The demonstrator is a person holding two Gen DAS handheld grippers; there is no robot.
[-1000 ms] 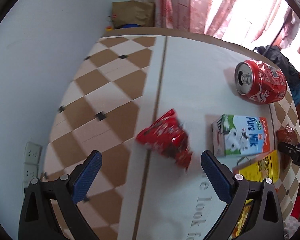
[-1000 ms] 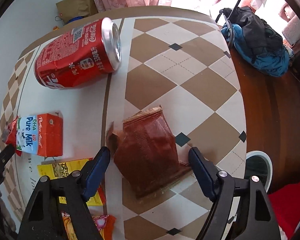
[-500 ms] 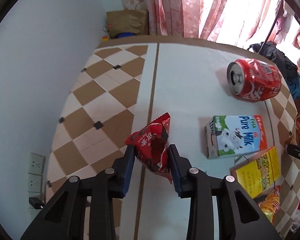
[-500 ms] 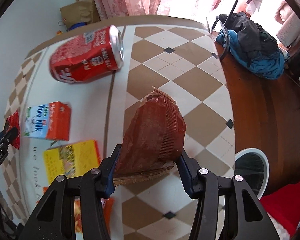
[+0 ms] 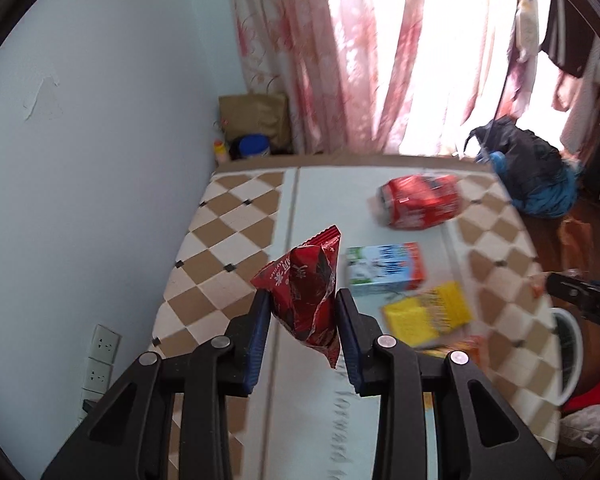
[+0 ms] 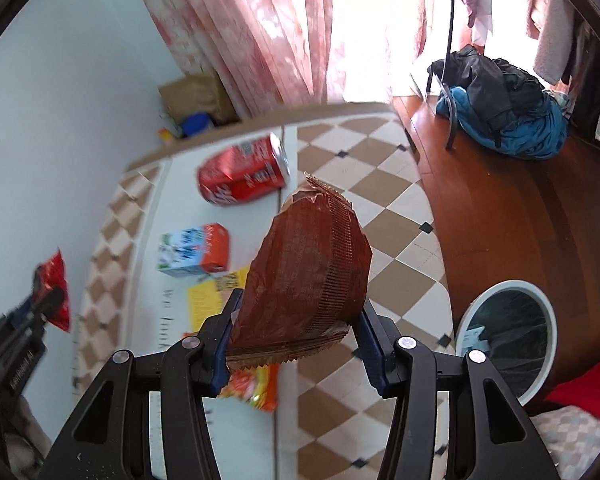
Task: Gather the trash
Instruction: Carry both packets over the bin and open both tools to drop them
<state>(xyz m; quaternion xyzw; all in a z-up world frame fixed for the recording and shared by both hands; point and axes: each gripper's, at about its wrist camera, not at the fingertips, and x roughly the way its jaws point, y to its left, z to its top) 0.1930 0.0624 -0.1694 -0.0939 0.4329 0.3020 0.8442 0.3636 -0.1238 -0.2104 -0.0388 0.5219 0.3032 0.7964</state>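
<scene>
Left gripper (image 5: 302,314): jaws closed on a red snack wrapper (image 5: 306,296), held clear above the table (image 5: 236,236). Right gripper (image 6: 296,334): jaws clamped on a brown snack bag (image 6: 308,276) (also lifted). On the table remain a red soda can (image 6: 244,178), milk carton (image 6: 194,250) and yellow packet (image 5: 428,314). White bin (image 6: 508,330) stands on the floor beside the table.

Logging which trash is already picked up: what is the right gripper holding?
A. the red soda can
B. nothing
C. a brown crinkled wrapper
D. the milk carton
C: the right gripper is shut on the brown crinkled wrapper, lifted above the table.
</scene>
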